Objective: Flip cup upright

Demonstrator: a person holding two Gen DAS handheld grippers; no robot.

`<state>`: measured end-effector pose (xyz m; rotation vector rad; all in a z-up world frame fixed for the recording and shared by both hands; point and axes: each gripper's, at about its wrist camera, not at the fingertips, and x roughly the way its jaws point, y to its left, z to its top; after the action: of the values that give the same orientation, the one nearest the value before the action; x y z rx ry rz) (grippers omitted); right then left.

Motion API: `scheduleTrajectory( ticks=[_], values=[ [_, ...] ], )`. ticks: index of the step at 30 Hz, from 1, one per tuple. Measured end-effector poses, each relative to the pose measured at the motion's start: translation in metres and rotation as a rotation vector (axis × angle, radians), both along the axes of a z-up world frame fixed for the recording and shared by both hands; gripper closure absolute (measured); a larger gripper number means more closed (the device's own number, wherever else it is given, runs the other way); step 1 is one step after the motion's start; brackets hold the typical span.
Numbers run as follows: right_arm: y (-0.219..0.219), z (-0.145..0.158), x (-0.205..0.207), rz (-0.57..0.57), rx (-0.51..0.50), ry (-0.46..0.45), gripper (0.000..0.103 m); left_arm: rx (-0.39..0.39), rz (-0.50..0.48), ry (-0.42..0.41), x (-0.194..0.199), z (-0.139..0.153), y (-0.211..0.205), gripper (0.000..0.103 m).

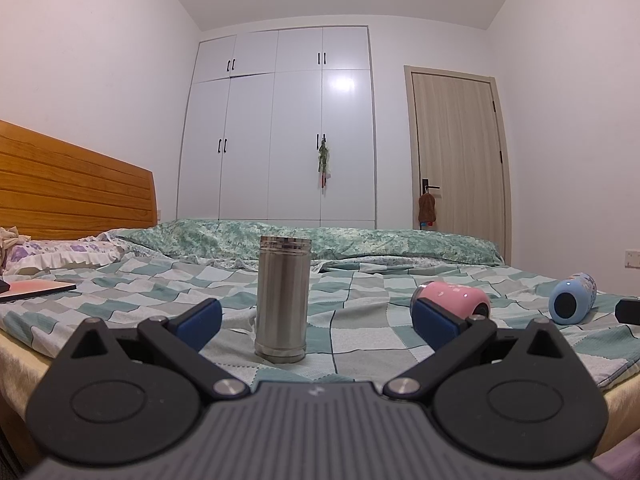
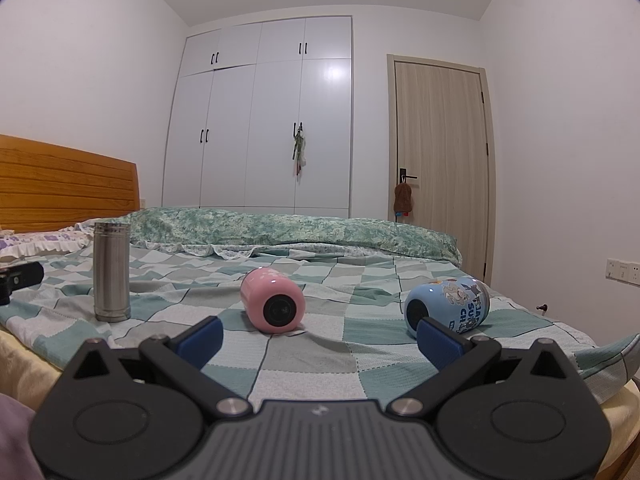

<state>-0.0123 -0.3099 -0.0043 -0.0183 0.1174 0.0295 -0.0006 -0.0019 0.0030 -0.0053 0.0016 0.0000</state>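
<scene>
In the left wrist view, the left claw is spread wide and holds nothing, lined up on the steel flask that already stands upright on the bed; a nudge on the soft bedding could topple it. In the right wrist view, the right claw is equally wide and empty, short of the pink cup and blue cup, both lying on their sides. Round, they may roll from a pinch, and only here does the blue cup's cartoon print show.
</scene>
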Motion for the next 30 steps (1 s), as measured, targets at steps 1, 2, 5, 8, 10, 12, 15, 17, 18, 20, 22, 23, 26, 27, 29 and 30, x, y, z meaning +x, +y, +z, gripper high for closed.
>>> scheduleTrajectory(
  ticks=[1, 2, 5, 8, 10, 12, 15, 17, 18, 20, 22, 23, 26, 27, 29, 30],
  values=[
    [0.0, 0.0, 0.0, 0.0, 0.0, 0.0, 0.0, -0.001, 0.001, 0.0, 0.0, -0.0001, 0.0001, 0.0],
    [0.0, 0.0, -0.0001, 0.0, 0.0, 0.0, 0.0, -0.001, 0.0, -0.001, 0.0, -0.0002, -0.0016, 0.0],
    [-0.0001, 0.0001, -0.0002, 0.0, 0.0, 0.0, 0.0, -0.001, 0.001, -0.001, -0.0003, 0.0001, -0.0024, 0.0],
    [-0.0001, 0.0001, -0.0003, 0.0, 0.0, 0.0, 0.0, 0.0, 0.0, -0.001, 0.0, 0.0001, -0.0025, 0.0],
    [-0.0002, 0.0002, -0.0004, 0.0, 0.0, 0.0, 0.0, 0.0, 0.0, -0.001, -0.0001, 0.0001, -0.0024, 0.0],
    [-0.0002, 0.0002, -0.0005, 0.0, 0.0, 0.0, 0.0, 0.0, 0.0, -0.001, -0.0002, -0.0001, -0.0022, 0.0],
    [-0.0003, 0.0002, -0.0004, 0.0, 0.0, 0.0, 0.0, -0.001, 0.0, -0.001, -0.0002, -0.0001, -0.0022, 0.0],
    [-0.0004, 0.0002, -0.0005, 0.0, 0.0, -0.001, 0.0, 0.0, 0.0, -0.001, -0.0004, 0.0001, -0.0025, 0.0],
    [-0.0004, 0.0002, -0.0004, 0.0, 0.0, -0.001, 0.0, 0.0, 0.0, -0.002, -0.0003, -0.0002, -0.0022, 0.0],
    [-0.0004, 0.0002, -0.0005, 0.0, 0.0, -0.001, 0.0, 0.0, 0.0, -0.002, -0.0003, 0.0, -0.0025, 0.0],
    [-0.0005, 0.0001, -0.0004, 0.0, -0.001, -0.001, 0.0, 0.0, -0.001, -0.002, -0.0003, -0.0001, -0.0022, 0.0],
    [-0.0005, 0.0002, -0.0005, 0.0, 0.0, -0.001, 0.0, 0.0, 0.0, -0.002, -0.0004, 0.0, -0.0024, 0.0],
    [-0.0004, 0.0002, -0.0006, 0.0, 0.0, -0.001, 0.0, -0.001, -0.001, -0.003, -0.0004, -0.0003, -0.0021, 0.0],
    [-0.0005, 0.0002, -0.0006, 0.0, 0.0, -0.001, 0.0, 0.0, 0.0, -0.003, 0.0, -0.0002, -0.003, 0.0],
    [-0.0004, 0.0002, -0.0006, 0.0, 0.0, -0.001, 0.0, 0.0, -0.002, -0.002, 0.0004, 0.0, -0.0038, 0.0],
    [-0.0004, 0.0002, -0.0006, 0.0, -0.001, -0.001, 0.0, 0.0, -0.001, -0.003, 0.0004, -0.0002, -0.004, 0.0]
  ],
)
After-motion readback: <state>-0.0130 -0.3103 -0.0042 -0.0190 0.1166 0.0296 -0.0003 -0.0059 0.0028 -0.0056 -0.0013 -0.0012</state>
